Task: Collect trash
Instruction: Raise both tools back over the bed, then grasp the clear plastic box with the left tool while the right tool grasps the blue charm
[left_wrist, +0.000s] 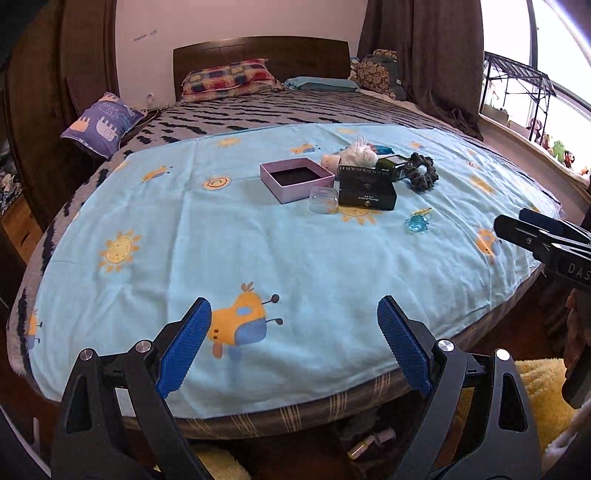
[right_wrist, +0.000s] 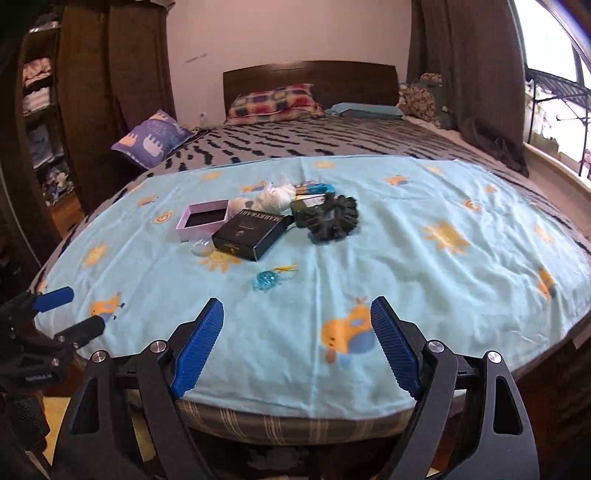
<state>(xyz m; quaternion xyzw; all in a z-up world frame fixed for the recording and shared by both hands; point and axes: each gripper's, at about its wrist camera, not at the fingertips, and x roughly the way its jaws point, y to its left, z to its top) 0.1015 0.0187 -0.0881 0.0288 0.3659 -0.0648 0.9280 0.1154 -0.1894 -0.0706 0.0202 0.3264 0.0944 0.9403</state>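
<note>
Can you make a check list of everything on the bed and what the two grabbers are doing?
Surface: light blue sheet with suns, spread over the bed.
Job's things: open pink box, black box, clear plastic cup, white crumpled wad, blue wrapper, all clustered mid-sheet.
Clutter: dark scrunchie, pillows by the headboard.
Grippers: left gripper and right gripper both open, empty, at the bed's near edge.
Cables: nothing seen.
Surroundings: brown curtains, window, clothes shelves at left.
</note>
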